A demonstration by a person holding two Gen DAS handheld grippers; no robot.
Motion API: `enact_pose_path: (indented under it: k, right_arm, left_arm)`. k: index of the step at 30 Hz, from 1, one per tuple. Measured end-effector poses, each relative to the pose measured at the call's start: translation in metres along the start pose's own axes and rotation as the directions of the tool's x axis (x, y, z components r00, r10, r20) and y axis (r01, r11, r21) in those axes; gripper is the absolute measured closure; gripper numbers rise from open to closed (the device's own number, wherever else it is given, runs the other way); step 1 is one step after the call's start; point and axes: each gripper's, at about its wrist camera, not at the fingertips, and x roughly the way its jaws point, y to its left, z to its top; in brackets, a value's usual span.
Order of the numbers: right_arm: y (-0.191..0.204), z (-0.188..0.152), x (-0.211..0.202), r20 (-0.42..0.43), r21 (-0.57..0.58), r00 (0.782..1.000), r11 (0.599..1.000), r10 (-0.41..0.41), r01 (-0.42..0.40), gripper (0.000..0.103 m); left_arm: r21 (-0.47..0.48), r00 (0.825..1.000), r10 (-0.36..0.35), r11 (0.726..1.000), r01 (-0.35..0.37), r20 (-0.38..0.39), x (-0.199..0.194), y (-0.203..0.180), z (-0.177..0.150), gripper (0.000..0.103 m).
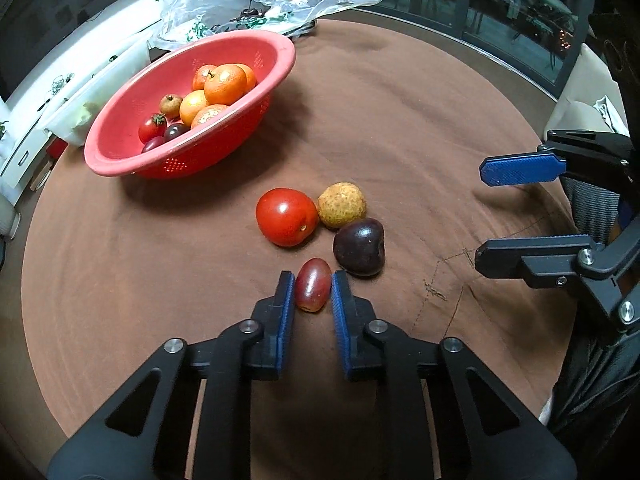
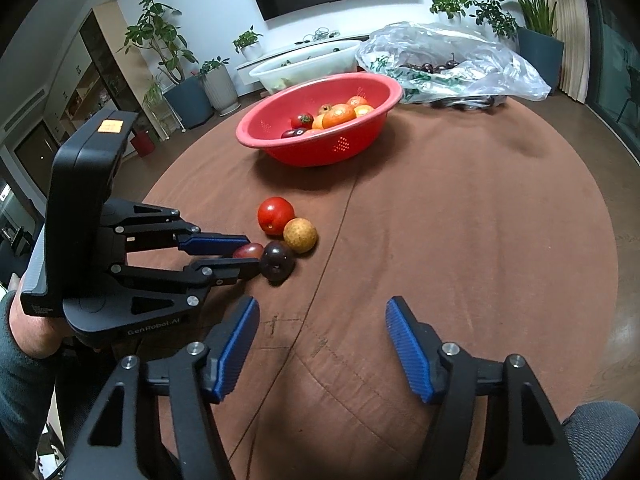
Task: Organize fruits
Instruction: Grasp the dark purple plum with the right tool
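At the bottom of the left wrist view, the left gripper (image 1: 313, 285) is squeezed tight on a little red grape tomato (image 1: 313, 285) that sits on the brown table (image 1: 400, 140). The right gripper (image 2: 322, 344) hangs loose with nothing in it (low in its own view). Just past the grape tomato sit a dark plum (image 1: 359, 247), a big tomato (image 1: 286, 217) and a yellow fruit (image 1: 341, 205), all bunched together. Farther back, at the upper left, the red bowl (image 1: 132, 160) holds oranges (image 1: 225, 84).
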Motion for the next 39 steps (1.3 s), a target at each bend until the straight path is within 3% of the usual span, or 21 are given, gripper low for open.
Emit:
enact_pose_path:
  k: [8, 23, 29, 39]
  right_arm:
    - [0.006, 0.004, 0.001, -0.001, -0.014, 1.000, 1.000, -0.005, 0.005, 0.034]
    - [0.040, 0.025, 0.038, -0.060, -0.098, 0.998, 0.995, -0.026, 0.020, 0.044]
    - [0.043, 0.025, 0.055, -0.105, -0.091, 0.992, 0.994, -0.064, 0.055, 0.053]
    - [0.044, 0.026, 0.055, -0.099, -0.093, 0.991, 0.993, -0.089, 0.079, 0.072]
  left_arm:
    - [-0.031, 1.000, -0.010, 0.999, 0.011, 0.022, -0.007, 0.000, -0.006, 0.086]
    - [-0.278, 0.990, 0.024, 0.960, 0.016, 0.140, -0.057, 0.024, -0.047, 0.086]
    - [-0.315, 0.985, 0.029, 0.949, 0.026, 0.168, -0.066, 0.022, -0.059, 0.086]
    - [-0.339, 0.982, 0.031, 0.940, 0.034, 0.185, -0.065, 0.023, -0.060, 0.086]
